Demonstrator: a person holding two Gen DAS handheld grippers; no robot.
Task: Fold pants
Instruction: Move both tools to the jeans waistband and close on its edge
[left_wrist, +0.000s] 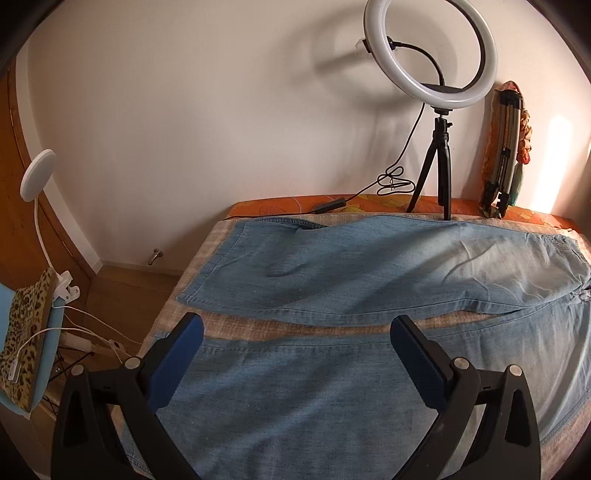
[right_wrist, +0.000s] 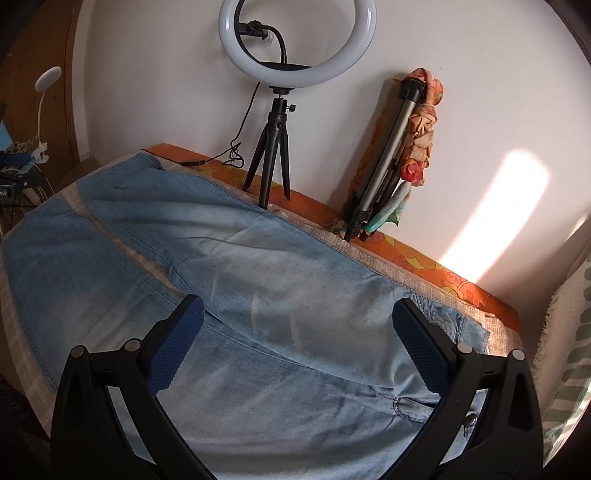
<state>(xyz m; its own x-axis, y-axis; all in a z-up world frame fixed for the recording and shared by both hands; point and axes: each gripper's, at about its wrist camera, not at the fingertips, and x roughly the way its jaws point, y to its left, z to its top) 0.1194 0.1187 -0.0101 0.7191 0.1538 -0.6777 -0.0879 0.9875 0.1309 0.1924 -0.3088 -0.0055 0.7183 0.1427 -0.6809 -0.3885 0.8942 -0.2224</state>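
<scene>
Here, light-blue jeans (left_wrist: 369, 273) lie spread flat on the bed (left_wrist: 195, 258).
Both the left hand-held gripper (left_wrist: 295, 332) and the right hand-held gripper (right_wrist: 297, 314) hover with jaws apart, empty; a ring light tripod (right_wrist: 271, 162) stands at the jeans' far edge.

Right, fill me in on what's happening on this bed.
A person holds two grippers over light blue jeans spread flat on the bed, legs apart, nothing folded. The left gripper hovers open above the near leg's hem end; the right gripper is open near the waist. Neither grips cloth.

pants (left_wrist: 332, 387) waistband cut off, near leg cropped
</scene>
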